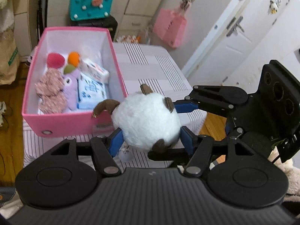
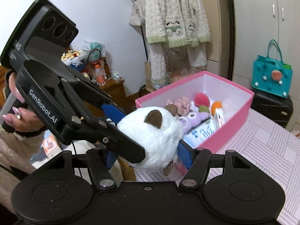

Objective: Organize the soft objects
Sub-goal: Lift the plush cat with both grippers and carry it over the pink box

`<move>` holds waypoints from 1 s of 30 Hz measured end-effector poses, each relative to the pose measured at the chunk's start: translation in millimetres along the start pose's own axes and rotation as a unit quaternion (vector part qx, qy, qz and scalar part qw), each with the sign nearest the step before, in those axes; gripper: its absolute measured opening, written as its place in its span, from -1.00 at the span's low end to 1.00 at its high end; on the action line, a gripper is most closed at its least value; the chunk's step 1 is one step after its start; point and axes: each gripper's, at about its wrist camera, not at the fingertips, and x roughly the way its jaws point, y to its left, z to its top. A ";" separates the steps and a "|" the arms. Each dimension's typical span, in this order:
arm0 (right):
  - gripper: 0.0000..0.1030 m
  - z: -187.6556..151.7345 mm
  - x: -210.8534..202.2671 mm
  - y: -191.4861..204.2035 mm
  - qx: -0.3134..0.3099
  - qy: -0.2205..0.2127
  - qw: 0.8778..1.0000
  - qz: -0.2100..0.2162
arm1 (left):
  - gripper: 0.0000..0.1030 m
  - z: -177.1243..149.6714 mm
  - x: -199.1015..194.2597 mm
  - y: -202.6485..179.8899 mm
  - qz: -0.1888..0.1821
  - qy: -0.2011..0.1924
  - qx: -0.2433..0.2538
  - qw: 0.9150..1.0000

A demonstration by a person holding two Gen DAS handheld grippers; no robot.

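Note:
A round white plush toy (image 1: 148,120) with brown ears hangs above the table's near edge, just in front of the pink storage box (image 1: 65,123). My left gripper (image 1: 151,136) is shut on it, one blue pad against each side. My right gripper (image 1: 172,129) reaches in from the right and is shut on the same toy. In the right wrist view the plush toy (image 2: 153,136) sits between the right gripper's (image 2: 148,155) pads, with the left gripper (image 2: 127,131) coming in from the left. The pink box (image 2: 225,136) holds pom-poms, a purple plush, a pink knitted piece and tissue packs.
The box stands on a table with a striped cloth (image 1: 150,63). A teal bag (image 1: 90,1) sits on a dark case behind the box. A pink bag (image 1: 168,30) hangs by a white door. A person's hand (image 2: 15,112) holds the left gripper's handle. Fluffy clothes (image 2: 172,18) hang at the back.

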 end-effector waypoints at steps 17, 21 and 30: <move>0.37 57.0 55.0 -50.7 -0.052 -0.086 0.995 -0.028 | 0.23 60.9 6.3 72.0 0.022 -0.127 0.001 0.992; 0.37 68.6 73.2 -65.0 -0.081 -0.076 0.993 -0.046 | 0.23 77.7 20.8 88.1 0.031 -0.133 0.000 0.991; 0.39 83.7 131.1 -98.1 -0.083 -0.016 0.994 -0.066 | 0.22 103.8 61.3 116.5 0.089 -0.144 0.012 0.986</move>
